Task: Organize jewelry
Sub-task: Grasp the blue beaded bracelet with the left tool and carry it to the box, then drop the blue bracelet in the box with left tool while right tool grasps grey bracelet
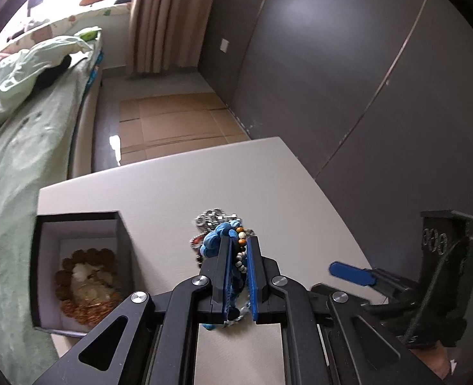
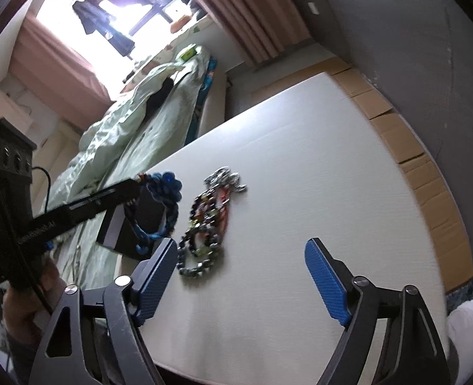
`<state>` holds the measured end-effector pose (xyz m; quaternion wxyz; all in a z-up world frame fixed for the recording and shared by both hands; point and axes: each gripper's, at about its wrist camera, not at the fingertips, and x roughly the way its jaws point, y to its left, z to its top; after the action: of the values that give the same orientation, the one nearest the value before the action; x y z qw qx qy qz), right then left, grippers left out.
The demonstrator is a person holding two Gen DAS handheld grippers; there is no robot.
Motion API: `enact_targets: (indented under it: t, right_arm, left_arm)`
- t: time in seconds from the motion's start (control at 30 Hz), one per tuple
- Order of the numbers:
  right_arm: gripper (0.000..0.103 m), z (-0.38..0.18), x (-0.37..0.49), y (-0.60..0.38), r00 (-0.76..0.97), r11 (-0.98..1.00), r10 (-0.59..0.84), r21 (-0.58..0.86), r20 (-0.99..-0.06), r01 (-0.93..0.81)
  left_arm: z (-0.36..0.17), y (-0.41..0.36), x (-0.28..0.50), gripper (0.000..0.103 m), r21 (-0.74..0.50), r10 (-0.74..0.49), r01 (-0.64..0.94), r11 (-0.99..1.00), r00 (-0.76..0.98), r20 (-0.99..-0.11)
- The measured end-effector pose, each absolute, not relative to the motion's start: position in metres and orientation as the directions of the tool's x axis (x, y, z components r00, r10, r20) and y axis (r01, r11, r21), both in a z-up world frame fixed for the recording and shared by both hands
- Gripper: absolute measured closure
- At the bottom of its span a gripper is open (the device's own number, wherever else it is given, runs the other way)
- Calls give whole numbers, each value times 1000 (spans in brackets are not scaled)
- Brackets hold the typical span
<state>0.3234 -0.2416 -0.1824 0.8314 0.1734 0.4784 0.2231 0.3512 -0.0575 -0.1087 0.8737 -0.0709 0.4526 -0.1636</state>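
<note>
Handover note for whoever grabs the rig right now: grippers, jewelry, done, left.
Left gripper: shut on the blue bracelet, lifted off the table, near the box.
Right gripper: open, nothing between the pads, above the table close to the pile.
Box: open at the table's left edge, brown bead bracelet already inside.
Pile: chain and dark bead strands on the table.
Done: one piece boxed, the blue one picked.
Left: drop the blue bracelet in the box, then likely move the pile.
</note>
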Motion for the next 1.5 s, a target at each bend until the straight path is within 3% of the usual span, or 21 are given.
enact_targets:
  t: [0.6,0.7,0.73,1.0,1.1,1.17,1.23,1.5]
  right_arm:
    - [37,-211,349,-161,318,880,437,326,-841,-346]
    - [71,-210,348,-151,338,893,380,247,-861,-375]
    - [93,-211,350,-151,313,887,393,267,-865,-376]
    - [93,-182,345,-153,347,863,464,328,-815,-384]
    - [93,-164,342,-149,367,850,492,345,-790,-397]
    - [93,-150,339,-144,385,844,502,341,-774,-415]
    - [93,-138,338,-136,398,837,512,338,-761,-430]
    - [93,-94,335,-100,416,781,587,350,-695,-518]
  left_arm:
    - [-81,17,335,94,-304,-309,120,945,625,-717]
    - [-81,32,333,94,-312,-300,96,945,635,-712]
    - [-82,37,332,94,-316,-298,89,945,636,-712]
    - [-96,63,334,94,-356,-304,44,934,621,-723]
    - [-103,71,337,87,-387,-325,27,922,598,-733]
    - [-106,77,337,50,-398,-325,6,917,587,-741]
    - [-102,84,330,35,-401,-310,-7,916,622,-719]
    - [-91,109,311,35,-399,-275,-42,916,659,-700]
